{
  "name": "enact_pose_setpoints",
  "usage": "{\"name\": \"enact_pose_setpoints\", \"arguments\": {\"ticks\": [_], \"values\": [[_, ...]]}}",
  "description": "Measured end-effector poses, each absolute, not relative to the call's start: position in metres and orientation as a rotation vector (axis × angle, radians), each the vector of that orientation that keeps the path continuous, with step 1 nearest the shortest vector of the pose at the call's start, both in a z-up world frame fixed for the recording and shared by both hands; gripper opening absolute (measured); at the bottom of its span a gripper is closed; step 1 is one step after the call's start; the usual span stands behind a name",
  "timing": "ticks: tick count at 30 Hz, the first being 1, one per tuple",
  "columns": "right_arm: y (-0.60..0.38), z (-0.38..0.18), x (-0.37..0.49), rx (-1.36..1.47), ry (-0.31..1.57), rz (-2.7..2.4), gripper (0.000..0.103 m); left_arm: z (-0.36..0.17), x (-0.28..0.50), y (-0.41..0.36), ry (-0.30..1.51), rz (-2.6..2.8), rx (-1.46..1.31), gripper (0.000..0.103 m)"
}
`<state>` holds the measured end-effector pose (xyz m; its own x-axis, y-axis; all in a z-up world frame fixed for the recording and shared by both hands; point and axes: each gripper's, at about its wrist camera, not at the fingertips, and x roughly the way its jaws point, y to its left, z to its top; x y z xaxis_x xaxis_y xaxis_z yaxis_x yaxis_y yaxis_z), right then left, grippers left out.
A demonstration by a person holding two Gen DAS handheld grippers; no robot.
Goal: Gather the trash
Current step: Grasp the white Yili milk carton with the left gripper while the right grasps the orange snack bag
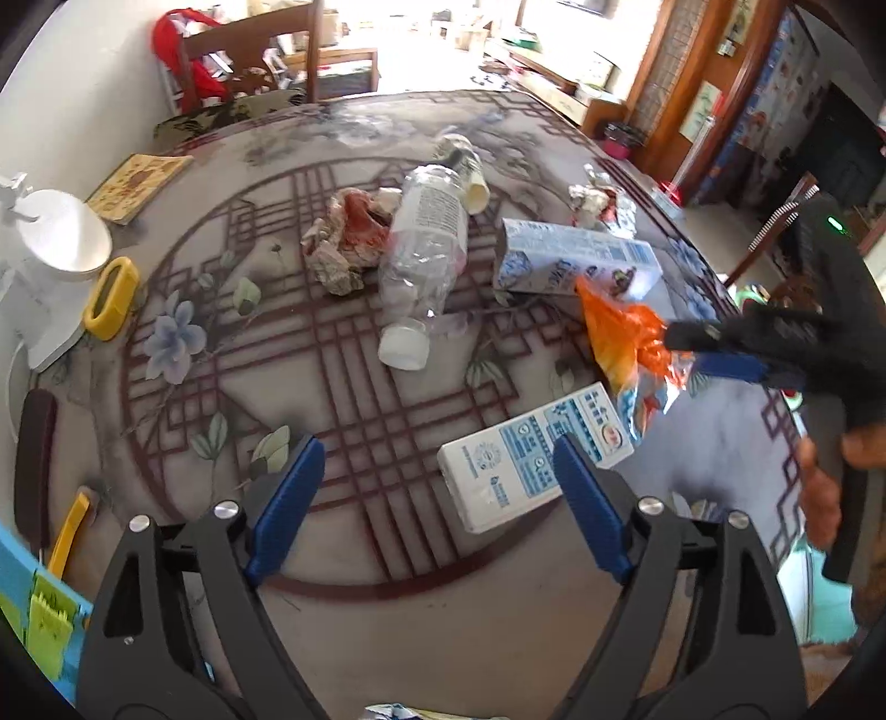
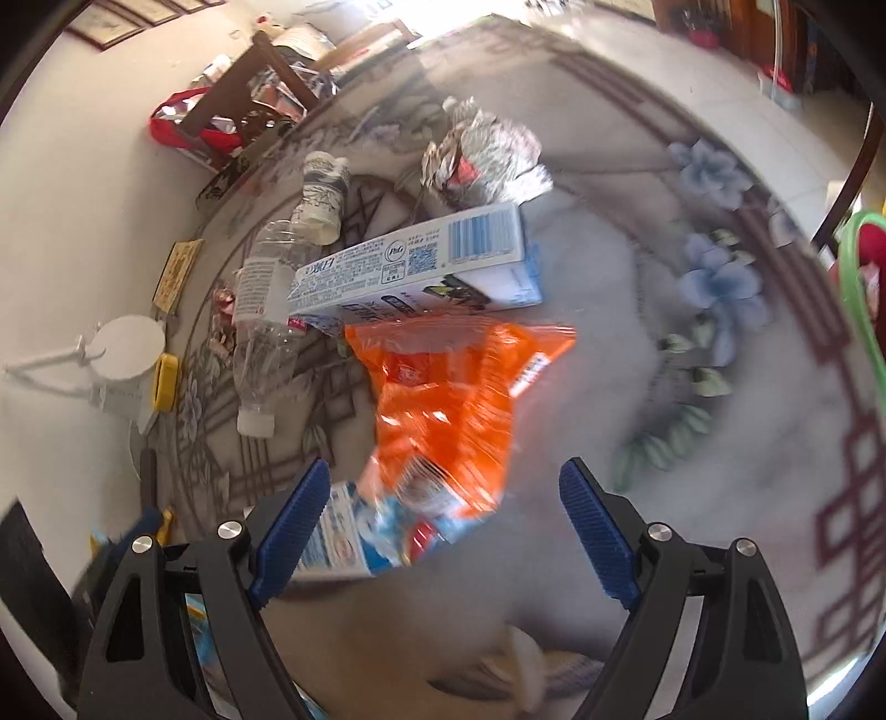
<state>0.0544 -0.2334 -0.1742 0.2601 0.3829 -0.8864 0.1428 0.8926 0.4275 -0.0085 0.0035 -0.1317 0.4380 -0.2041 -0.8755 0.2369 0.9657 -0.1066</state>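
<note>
The right wrist view is motion-blurred, so the orange wrapper on the desk reads smeared, its near end hiding part of a white carton. Both the left gripper and right gripper have fingers spread wide, holding nothing; the wrapper lies just beyond the right fingers.

A round floral-patterned table stands by a white wall, wooden chair behind, sunlit floor beyond.
</note>
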Motion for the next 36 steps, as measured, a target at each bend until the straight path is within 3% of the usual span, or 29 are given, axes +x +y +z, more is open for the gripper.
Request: {"name": "enact_pose_setpoints", "arguments": {"ticks": [7,9,11,13,19,23,24,27,30,34,36], "values": [[-0.228,-0.18,0.062,0.433,1.331,0.148,0.081,-0.148,-0.001,-0.008,1.115,-0.403,0.081,0.087],[-0.227,-0.182,0.062,0.387,1.34,0.137,0.071,-0.156,0.001,-0.018,1.14,-0.452,0.114,0.087],[-0.228,-0.187,0.06,0.383,1.36,0.138,0.054,-0.162,0.0,-0.027,1.149,-0.483,0.15,0.087],[-0.233,-0.187,0.055,0.379,1.367,0.13,0.051,-0.171,0.0,-0.041,1.153,-0.517,0.204,0.087],[-0.239,-0.176,0.045,0.3,1.355,0.114,0.051,-0.192,0.008,-0.073,1.189,-0.597,0.332,0.088],[-0.246,-0.168,0.039,0.291,1.341,0.112,0.064,-0.207,0.013,-0.08,1.223,-0.598,0.356,0.087],[-0.245,-0.166,0.039,0.291,1.335,0.11,0.066,-0.207,0.014,-0.079,1.226,-0.594,0.338,0.085],[-0.246,-0.158,0.036,0.283,1.309,0.105,0.077,-0.203,0.016,-0.067,1.224,-0.548,0.249,0.059],[-0.242,-0.157,0.039,0.267,1.301,0.098,0.081,-0.194,0.019,-0.044,1.221,-0.46,0.097,0.055],[-0.24,-0.169,0.045,0.272,1.339,0.083,0.081,-0.18,0.015,-0.019,1.219,-0.368,-0.078,0.055],[-0.235,-0.175,0.045,0.269,1.359,0.103,0.062,-0.173,0.011,-0.011,1.208,-0.34,-0.12,0.055]]}}
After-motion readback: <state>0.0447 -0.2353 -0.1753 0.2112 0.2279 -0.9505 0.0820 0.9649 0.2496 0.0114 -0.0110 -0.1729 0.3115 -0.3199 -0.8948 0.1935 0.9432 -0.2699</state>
